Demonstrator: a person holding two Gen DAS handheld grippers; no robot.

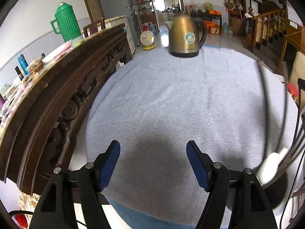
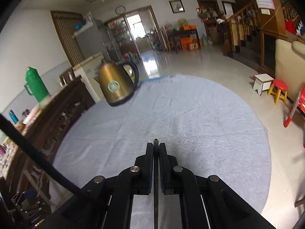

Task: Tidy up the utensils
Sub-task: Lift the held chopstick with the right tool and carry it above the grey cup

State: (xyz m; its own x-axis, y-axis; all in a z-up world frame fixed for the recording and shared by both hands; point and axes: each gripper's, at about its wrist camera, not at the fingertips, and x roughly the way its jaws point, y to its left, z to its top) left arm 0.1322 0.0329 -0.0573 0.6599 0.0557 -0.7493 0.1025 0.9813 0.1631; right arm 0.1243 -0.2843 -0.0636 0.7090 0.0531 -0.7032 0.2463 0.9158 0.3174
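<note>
Gripping a thin dark utensil [image 2: 156, 171] edge-on at lower centre, the right gripper [image 2: 156, 147] is clamped; the left gripper [image 1: 153, 152] gapes empty. Such a narrow hold could slip.

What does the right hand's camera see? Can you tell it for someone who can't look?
The right gripper is shut on a thin dark utensil handle, above a pale blue towel. A gold kettle stands at the towel's far left edge, with a big room behind.
</note>
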